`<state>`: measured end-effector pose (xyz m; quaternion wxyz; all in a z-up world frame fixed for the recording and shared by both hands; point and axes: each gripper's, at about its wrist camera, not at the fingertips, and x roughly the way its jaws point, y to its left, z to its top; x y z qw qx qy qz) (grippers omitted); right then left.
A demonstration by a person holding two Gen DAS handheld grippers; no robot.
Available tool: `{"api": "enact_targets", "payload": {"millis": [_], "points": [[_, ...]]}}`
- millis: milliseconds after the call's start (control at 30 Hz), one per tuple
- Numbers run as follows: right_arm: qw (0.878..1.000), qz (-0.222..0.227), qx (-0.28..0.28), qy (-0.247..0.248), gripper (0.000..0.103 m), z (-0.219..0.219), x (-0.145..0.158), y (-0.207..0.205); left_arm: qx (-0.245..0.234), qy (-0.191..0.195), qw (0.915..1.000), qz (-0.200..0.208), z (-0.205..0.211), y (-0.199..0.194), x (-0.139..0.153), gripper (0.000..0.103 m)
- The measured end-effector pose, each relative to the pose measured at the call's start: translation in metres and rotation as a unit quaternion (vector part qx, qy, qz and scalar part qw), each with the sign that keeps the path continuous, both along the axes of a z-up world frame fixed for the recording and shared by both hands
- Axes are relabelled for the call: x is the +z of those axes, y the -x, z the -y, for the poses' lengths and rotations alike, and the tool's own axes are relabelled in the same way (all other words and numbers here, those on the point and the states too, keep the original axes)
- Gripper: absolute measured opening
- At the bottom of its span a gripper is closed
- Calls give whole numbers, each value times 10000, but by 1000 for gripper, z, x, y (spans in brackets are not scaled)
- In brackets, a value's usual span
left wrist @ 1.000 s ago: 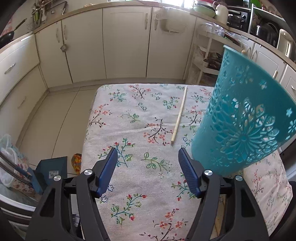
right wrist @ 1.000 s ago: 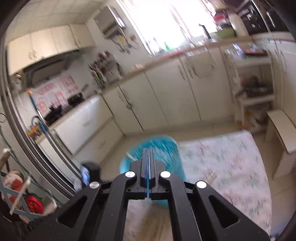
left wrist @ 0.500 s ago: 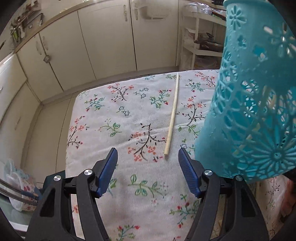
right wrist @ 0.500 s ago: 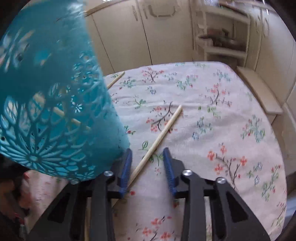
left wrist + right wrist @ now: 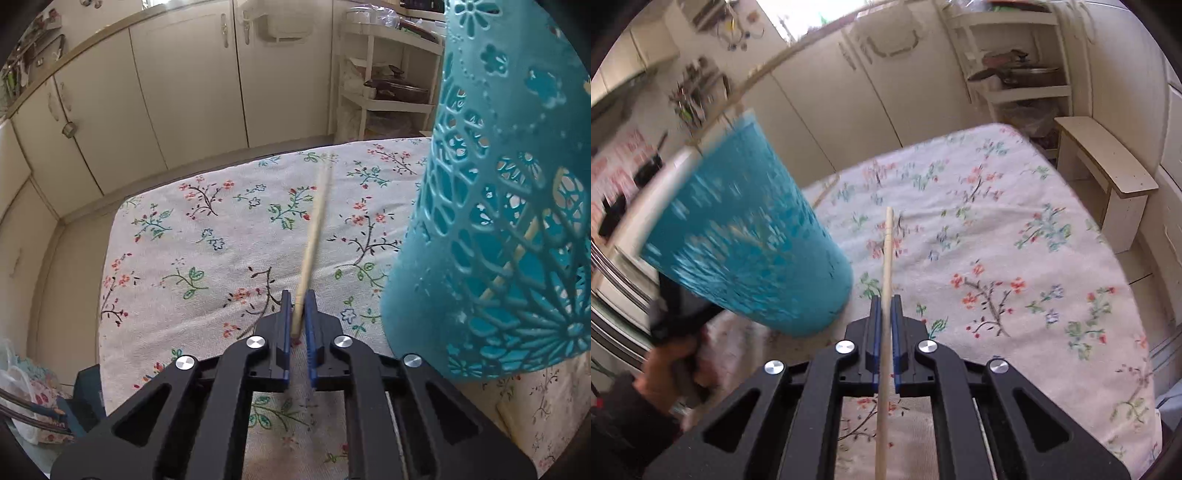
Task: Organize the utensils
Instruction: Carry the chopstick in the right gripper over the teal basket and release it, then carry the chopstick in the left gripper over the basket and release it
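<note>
Left-view chopstick (image 5: 314,236): lies on the floral cloth (image 5: 207,236), near end pinched between the left gripper (image 5: 297,306) jaws, which are clenched on it. It runs away toward the far edge of the counter. Right-view chopstick (image 5: 885,280): clamped in the right gripper (image 5: 885,306), jaws clenched on it, shaft passing back through them, tip forward over the cloth. Teal cut-out basket (image 5: 509,221) stands just beside both grippers, with 1 more stick visible through its wall. Person's hand (image 5: 670,363) shows low on the left of the right view. Cream cabinets (image 5: 184,81) behind.
</note>
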<state>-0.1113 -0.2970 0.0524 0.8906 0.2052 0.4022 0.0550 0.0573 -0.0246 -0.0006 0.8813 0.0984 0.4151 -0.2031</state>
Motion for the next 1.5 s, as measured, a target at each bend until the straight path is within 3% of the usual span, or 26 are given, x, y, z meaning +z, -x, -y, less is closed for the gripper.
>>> {"api": "enact_targets", "payload": {"millis": [167, 333, 467, 567, 667, 900, 1200, 1267, 1333, 1500], "points": [[9943, 940, -198, -463, 6, 19, 58, 16, -88, 113, 9998, -135, -9, 20, 1, 5], [9744, 2066, -223, -853, 6, 16, 118, 15, 20, 177, 9997, -161, -35, 51, 17, 5], [9547, 2798, -338, -953, 6, -2, 144, -12, 90, 221, 9995, -183, -56, 77, 36, 5], [9448, 3162, -510, -698, 6, -24, 146, -41, 85, 252, 9995, -188, -70, 95, 54, 5], [9488, 3076, -609, -384, 6, -43, 129, -61, 32, 353, 9992, -172, -83, 119, 74, 5], [9635, 2649, -339, 171, 6, -71, 85, -51, -372, 367, 9986, 125, -92, 166, 125, 5], [9647, 2576, -5, 538, 9, -65, 89, -9, -1071, -281, 9920, 604, -78, 193, 189, 5], [9655, 2556, -106, 476, 21, -54, 90, 9, -1302, -600, 9880, 579, -69, 193, 196, 5], [9671, 2489, -259, 464, 32, -43, 87, 32, -1608, -1161, 9786, 549, -54, 192, 198, 5], [9755, 2072, -437, 598, 34, -21, 55, 66, -2216, -2385, 9441, 514, -19, 179, 204, 5]]}}
